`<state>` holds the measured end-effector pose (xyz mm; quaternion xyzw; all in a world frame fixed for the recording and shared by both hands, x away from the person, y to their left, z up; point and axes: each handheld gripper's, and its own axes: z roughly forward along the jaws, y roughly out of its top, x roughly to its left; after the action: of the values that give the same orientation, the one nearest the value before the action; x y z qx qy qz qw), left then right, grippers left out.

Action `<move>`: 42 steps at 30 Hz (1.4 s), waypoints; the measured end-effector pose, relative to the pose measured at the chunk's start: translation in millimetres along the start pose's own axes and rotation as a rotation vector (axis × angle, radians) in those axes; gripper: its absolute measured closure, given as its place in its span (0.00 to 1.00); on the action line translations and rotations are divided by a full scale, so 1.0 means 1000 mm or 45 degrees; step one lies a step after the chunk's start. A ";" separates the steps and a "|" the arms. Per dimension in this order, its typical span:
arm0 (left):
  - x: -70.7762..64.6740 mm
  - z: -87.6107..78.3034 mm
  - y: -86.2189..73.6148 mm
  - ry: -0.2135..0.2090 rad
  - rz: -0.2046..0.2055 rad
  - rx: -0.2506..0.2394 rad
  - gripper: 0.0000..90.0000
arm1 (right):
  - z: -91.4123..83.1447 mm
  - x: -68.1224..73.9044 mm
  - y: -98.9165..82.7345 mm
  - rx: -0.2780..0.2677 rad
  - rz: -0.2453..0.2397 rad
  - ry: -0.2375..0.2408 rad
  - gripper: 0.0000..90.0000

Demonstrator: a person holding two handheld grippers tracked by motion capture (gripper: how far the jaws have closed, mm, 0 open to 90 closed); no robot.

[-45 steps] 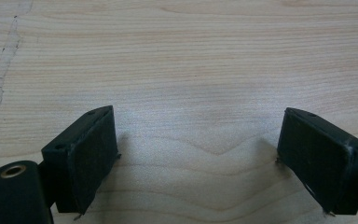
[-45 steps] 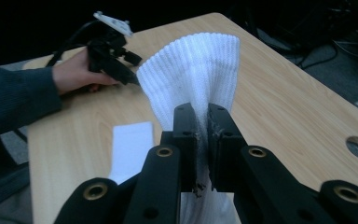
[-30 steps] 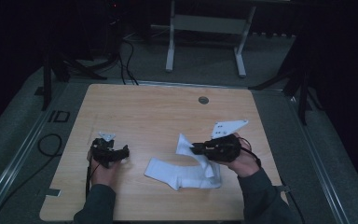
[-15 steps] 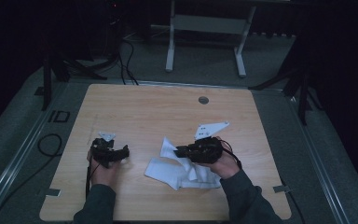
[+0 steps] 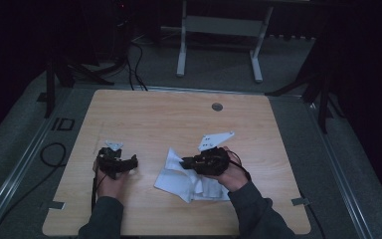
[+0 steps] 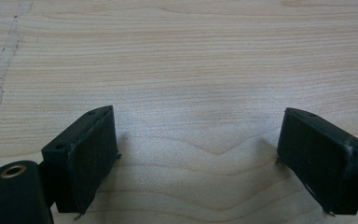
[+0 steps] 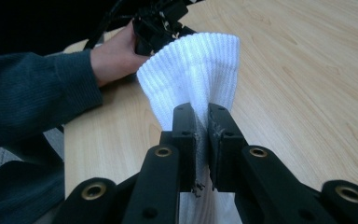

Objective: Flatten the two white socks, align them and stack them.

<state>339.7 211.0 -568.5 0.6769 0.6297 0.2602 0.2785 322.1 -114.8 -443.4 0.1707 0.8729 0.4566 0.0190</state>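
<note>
Folding over toward nine o'clock, the white sock (image 7: 193,77) has travelled with the right gripper (image 5: 188,163), whose jaws pinch its ribbed cuff above the table (image 5: 149,114), while the left gripper (image 5: 129,163) waits wide open and empty, so a fold looks underway.

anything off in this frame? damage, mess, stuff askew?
Nothing damaged or spilled. The white sock lies rumpled on the table, its ribbed cuff pinched in the right gripper. The left gripper stands open over bare wood.

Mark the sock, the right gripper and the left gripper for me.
sock (image 7: 191,70), right gripper view, ribbed cuff above the jaws
right gripper (image 7: 202,135), right gripper view, between its fingertips
left gripper (image 6: 198,158), left gripper view, between its fingertips
</note>
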 end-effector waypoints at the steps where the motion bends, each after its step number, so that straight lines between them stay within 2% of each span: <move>1: 0.000 0.000 0.000 0.000 0.000 0.000 0.13 | 0.002 0.001 0.000 0.014 -0.006 -0.012 0.91; 5: 0.000 0.000 0.000 0.000 0.000 -0.001 0.13 | 0.011 0.002 -0.005 0.058 -0.009 -0.038 0.91; 10: -0.001 0.000 0.000 0.002 0.000 -0.003 0.14 | 0.024 0.001 -0.013 0.105 0.041 -0.069 0.91; 13: -0.002 -0.001 -0.001 0.008 -0.007 -0.008 0.16 | 0.038 0.004 -0.022 0.175 0.062 -0.114 0.91; 15: -0.003 -0.001 -0.001 0.012 -0.012 -0.011 0.17 | 0.044 0.006 -0.025 0.196 0.075 -0.121 0.91; 18: -0.004 -0.003 -0.002 0.019 -0.015 -0.017 0.19 | 0.051 0.008 -0.027 0.224 0.068 -0.144 0.91; 21: -0.006 -0.006 -0.003 0.011 -0.008 -0.017 0.32 | 0.063 0.012 -0.031 0.270 0.064 -0.168 0.91; 22: -0.006 -0.006 -0.003 0.006 -0.006 -0.018 0.32 | 0.063 0.012 -0.031 0.270 0.064 -0.168 0.91; 24: -0.007 -0.009 -0.003 -0.007 0.005 -0.012 0.39 | 0.069 0.014 -0.033 0.285 0.067 -0.181 0.91; 27: -0.008 -0.011 -0.003 -0.020 0.018 -0.010 0.56 | 0.079 0.014 -0.036 0.299 0.094 -0.185 0.91; 28: -0.008 -0.012 -0.003 -0.026 0.027 -0.008 0.56 | 0.079 0.014 -0.036 0.299 0.094 -0.185 0.91; 30: -0.010 -0.013 -0.003 -0.047 0.046 -0.004 0.69 | 0.084 0.014 -0.037 0.307 0.093 -0.200 0.91; 31: -0.011 -0.014 -0.003 -0.053 0.060 0.000 0.82 | 0.087 0.015 -0.038 0.313 0.099 -0.207 0.91; 32: -0.013 -0.015 -0.003 -0.064 0.079 0.005 0.82 | 0.087 0.015 -0.038 0.313 0.099 -0.207 0.91; 34: -0.017 -0.016 -0.003 -0.080 0.103 0.017 0.92 | 0.091 0.015 -0.039 0.319 0.105 -0.218 0.91; 37: -0.023 -0.019 -0.005 -0.145 0.124 0.034 0.98 | 0.095 0.015 -0.041 0.323 0.118 -0.218 0.90; 42: -0.038 -0.029 -0.009 -0.239 0.201 0.028 0.99 | 0.099 0.013 -0.044 0.336 0.131 -0.229 0.87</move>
<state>310.3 174.7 -554.1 0.7486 0.5485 0.2099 0.3075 315.8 -55.2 -535.1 0.2564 0.9103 0.3211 0.0511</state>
